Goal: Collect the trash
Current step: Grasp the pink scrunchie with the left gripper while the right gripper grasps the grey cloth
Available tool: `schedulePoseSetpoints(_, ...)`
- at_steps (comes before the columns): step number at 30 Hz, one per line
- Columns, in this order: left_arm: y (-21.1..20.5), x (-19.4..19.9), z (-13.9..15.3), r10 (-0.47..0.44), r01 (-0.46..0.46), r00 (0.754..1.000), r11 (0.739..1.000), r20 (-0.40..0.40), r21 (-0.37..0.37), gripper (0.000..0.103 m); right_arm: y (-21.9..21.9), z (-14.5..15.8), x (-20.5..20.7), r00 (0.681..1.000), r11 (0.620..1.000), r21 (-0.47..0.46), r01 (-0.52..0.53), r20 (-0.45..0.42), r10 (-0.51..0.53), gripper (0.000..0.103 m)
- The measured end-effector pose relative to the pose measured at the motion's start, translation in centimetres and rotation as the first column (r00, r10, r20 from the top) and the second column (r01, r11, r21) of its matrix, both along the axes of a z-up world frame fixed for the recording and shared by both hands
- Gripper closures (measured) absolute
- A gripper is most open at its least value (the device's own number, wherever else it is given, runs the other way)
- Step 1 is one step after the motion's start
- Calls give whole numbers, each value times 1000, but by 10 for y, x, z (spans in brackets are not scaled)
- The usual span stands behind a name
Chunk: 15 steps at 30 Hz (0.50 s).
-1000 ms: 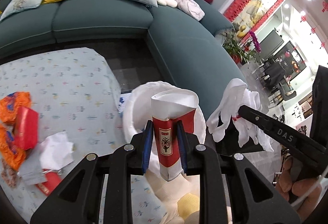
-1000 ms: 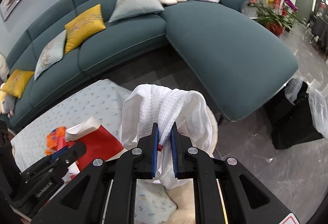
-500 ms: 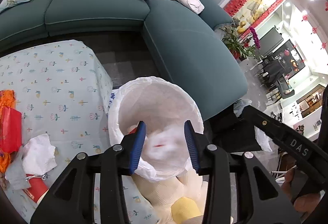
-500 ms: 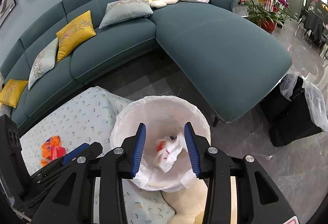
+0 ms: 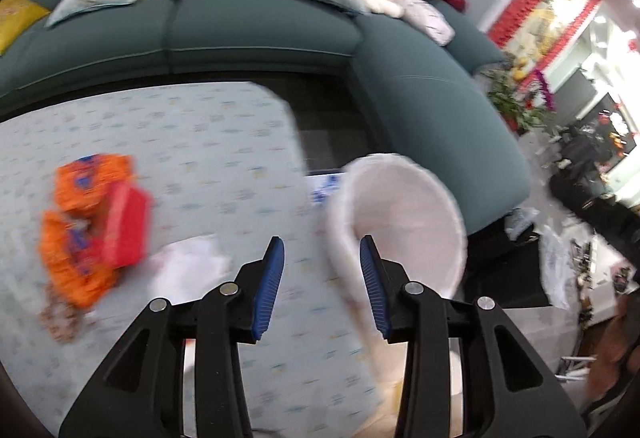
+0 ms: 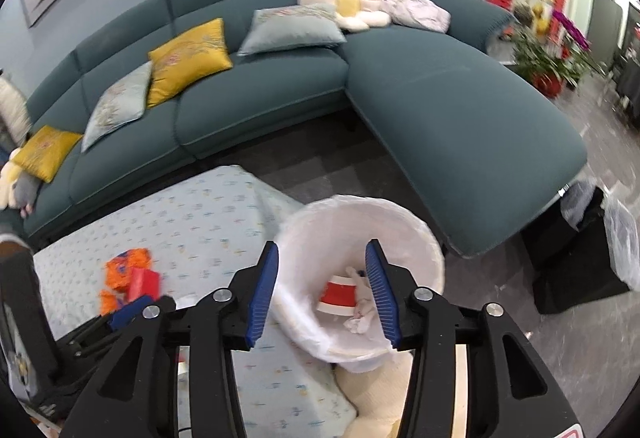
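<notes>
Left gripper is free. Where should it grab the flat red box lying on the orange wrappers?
Judging from the blurred left wrist view, take the red box across its raised right-hand edge, coming from above with the open left gripper. It rests tilted on the orange wrappers, so that edge looks clear of the table.

no readable text

no word, brand or number can be read in either view. the orange wrappers [image 5: 86,197] on the table carry blue marks, but blur hides them. the red-and-white carton [image 6: 337,296] in the bin shows no legible print.
</notes>
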<state>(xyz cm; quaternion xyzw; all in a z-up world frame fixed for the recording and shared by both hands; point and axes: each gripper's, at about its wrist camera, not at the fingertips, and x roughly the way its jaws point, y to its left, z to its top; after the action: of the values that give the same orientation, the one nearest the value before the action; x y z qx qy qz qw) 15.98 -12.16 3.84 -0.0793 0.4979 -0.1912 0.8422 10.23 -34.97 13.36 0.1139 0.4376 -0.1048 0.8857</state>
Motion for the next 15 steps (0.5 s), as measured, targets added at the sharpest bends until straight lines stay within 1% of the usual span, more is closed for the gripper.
schedulePoseSetpoints(2,27,-6,-1,29,-29,1000,999,-8,32,54,22,9,-1,999,999,-14,-33,17,33,56)
schedulePoseSetpoints(4,60,-15,1,75,-75,997,995,7,59,49,43,15,-1,997,997,-32,-64,33,65,53)
schedulePoseSetpoints(7,103,-23,-1,129,-129,992,988,6,81,47,79,14,-3,993,994,-3,-109,53,109,51)
schedulePoseSetpoints(9,137,-28,-7,173,-171,985,980,-10,106,47,102,6,-4,989,990,19,-139,55,138,51)
schedulePoseSetpoints(11,167,-33,-15,226,-223,974,966,-14,129,41,126,-8,-3,985,985,42,-170,41,168,51)
schedulePoseSetpoints(13,195,-38,-25,266,-260,964,953,-19,157,40,151,-27,-1,981,978,77,-195,21,194,51)
schedulePoseSetpoints(15,213,-38,-36,290,-280,957,943,-31,181,40,170,-43,-1,978,973,96,-209,11,209,51)
